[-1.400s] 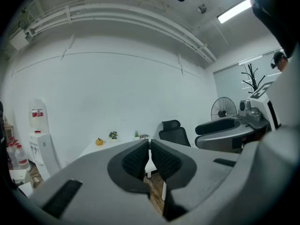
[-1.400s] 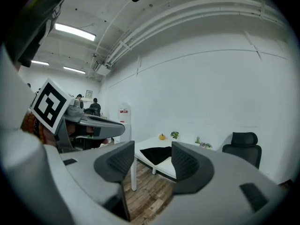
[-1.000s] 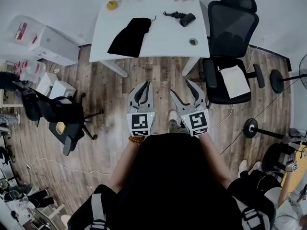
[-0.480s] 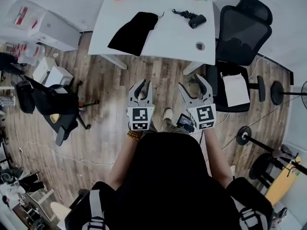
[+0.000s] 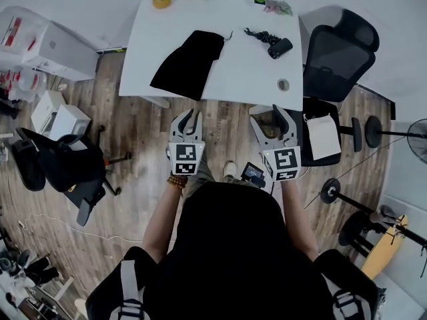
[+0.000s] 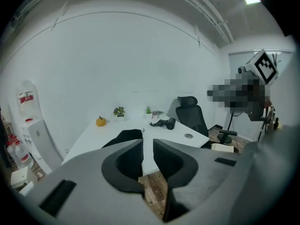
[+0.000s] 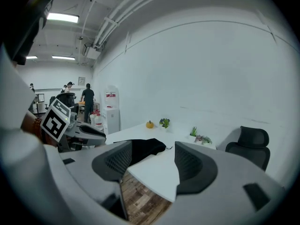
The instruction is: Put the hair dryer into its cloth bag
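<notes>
bag: soft black cloth bag (image 5: 189, 64) is lying limp and flat on the smooth white table (image 5: 247, 79), left of centre, with a thin drawstring showing at its far corner.
dryer: black hair dryer (image 5: 278, 47) with its bunched cord is lying on the table's far right part, well apart from the bag.
left gripper: left gripper (image 5: 187, 116) is hovering over the wood-plank floor (image 5: 133, 132) just short of the table edge and pointing at it, jaws nearly together, nothing between.
right gripper: right gripper (image 5: 270, 114) is hovering beside it, jaws spread wide, empty.
hidden: person's torso (image 5: 227, 245) is covering the floor below; dryer detail is too small to make out.
</notes>
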The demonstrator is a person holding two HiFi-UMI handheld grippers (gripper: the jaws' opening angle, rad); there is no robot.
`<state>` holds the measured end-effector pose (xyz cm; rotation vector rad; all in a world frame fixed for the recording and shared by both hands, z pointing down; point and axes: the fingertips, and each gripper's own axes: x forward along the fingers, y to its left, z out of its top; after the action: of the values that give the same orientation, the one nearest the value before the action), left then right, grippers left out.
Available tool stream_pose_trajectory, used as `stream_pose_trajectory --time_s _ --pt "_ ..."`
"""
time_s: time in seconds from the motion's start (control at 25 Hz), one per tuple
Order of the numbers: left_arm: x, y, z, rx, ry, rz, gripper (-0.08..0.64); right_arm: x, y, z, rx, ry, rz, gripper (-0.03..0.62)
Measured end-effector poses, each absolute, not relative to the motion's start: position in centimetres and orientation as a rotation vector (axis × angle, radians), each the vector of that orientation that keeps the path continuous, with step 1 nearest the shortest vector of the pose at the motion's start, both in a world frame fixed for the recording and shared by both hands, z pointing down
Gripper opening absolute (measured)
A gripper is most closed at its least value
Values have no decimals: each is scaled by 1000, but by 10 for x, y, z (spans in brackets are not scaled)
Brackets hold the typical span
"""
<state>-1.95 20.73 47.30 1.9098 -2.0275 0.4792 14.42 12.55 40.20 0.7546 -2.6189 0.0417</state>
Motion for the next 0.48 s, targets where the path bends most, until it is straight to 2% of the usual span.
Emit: stream_pose_trajectory --time_s 0.24,0.48 --pt "-106 169 466 1954 -2019 475 68 55 85 388 742 -2620 1 278" --pt "-158 168 503 1941 -1840 440 100 -13 64 389 748 -2583 -14 278"
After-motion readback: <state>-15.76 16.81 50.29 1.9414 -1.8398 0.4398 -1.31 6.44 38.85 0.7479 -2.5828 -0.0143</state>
